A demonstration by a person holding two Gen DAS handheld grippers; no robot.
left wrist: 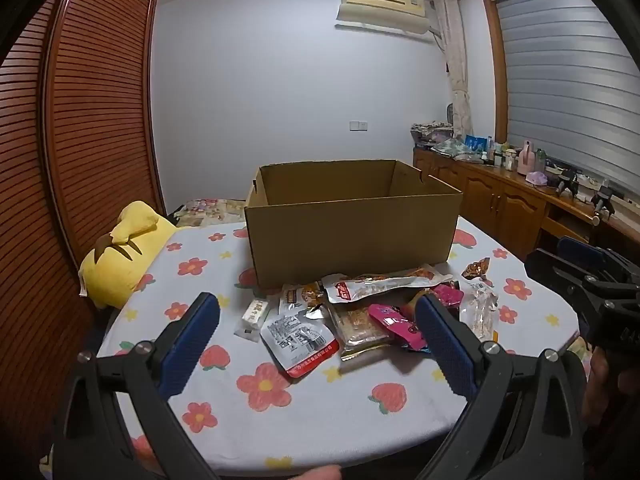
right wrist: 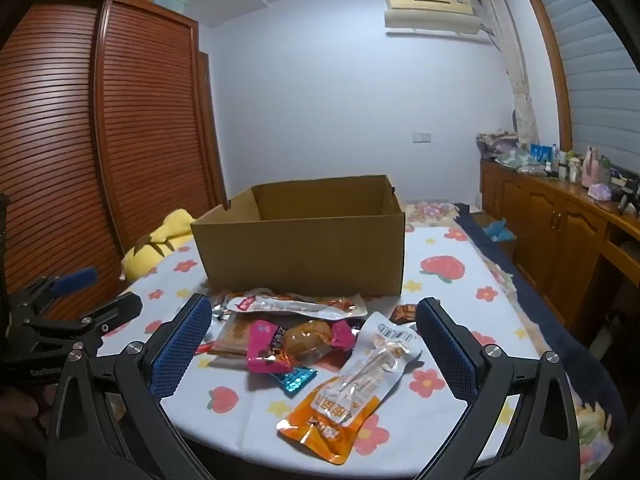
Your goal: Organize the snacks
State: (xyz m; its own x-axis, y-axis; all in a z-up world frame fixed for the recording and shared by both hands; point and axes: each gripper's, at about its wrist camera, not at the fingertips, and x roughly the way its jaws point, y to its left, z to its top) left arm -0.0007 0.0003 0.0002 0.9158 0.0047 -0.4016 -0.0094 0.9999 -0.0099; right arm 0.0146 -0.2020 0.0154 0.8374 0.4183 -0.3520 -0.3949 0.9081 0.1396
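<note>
An open cardboard box (left wrist: 348, 232) stands on the flowered table (left wrist: 280, 420); it also shows in the right wrist view (right wrist: 304, 256). A pile of snack packets lies in front of it: a silver and red packet (left wrist: 300, 340), a pink wrapper (left wrist: 396, 324), a long white and red packet (left wrist: 384, 286). The right wrist view shows an orange and clear packet (right wrist: 352, 396), the pink wrapper (right wrist: 276, 348) and a small blue wrapper (right wrist: 296, 378). My left gripper (left wrist: 318, 320) is open and empty, short of the pile. My right gripper (right wrist: 314, 324) is open and empty above the packets.
A yellow plush toy (left wrist: 120, 256) lies at the table's left edge. A slatted wooden wardrobe (left wrist: 80, 120) stands on the left. A wooden sideboard (left wrist: 512, 196) with bottles runs along the right under the window. The right gripper's body (left wrist: 592, 284) shows at the left view's right edge.
</note>
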